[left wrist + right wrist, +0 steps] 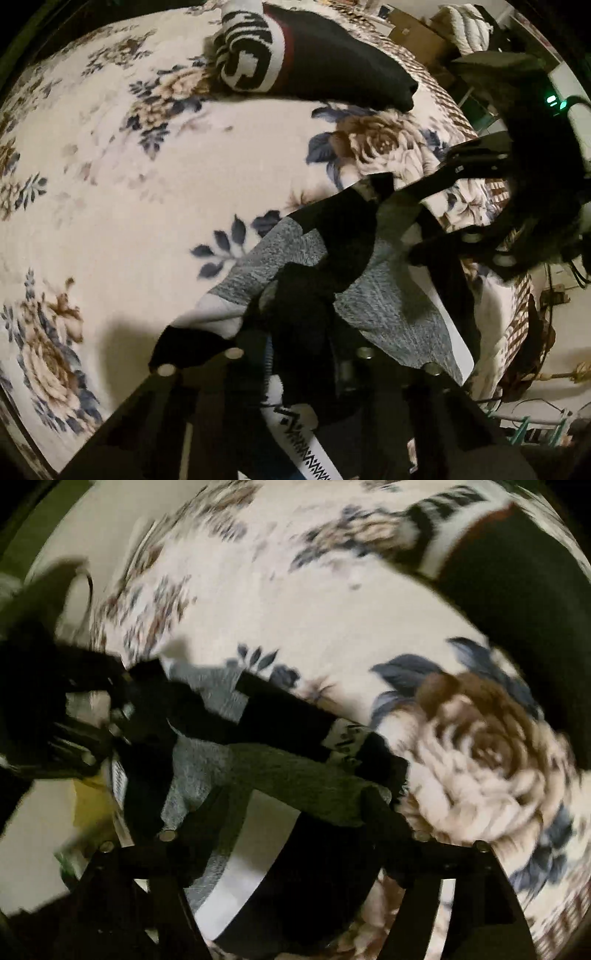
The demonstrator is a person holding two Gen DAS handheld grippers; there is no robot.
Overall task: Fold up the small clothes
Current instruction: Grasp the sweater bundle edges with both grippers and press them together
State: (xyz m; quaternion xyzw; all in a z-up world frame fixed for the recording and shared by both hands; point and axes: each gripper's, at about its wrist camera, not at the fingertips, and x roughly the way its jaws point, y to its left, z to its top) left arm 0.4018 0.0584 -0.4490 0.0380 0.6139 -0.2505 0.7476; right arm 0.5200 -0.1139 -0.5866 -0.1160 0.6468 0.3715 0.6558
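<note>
Closest to you, your left gripper point(295, 295) is closed on the grey, black and white sock point(388, 314), its dark fingers pinching a fold near the white toe; a second patterned sock point(299, 435) hangs just below the jaws. Your right gripper point(295, 801) straddles the same sock's point(199, 775) dark-banded end, but with the blur you cannot tell whether its pads press the cloth or stand just off it. The sock lies bunched on the floral blanket point(129, 203), so you appear to be mid-fold. Next, you likely need to carry one end over the other and lay it flat. Well beyond, a black folded garment point(332, 59) with a striped cuff rests on the blanket.
</note>
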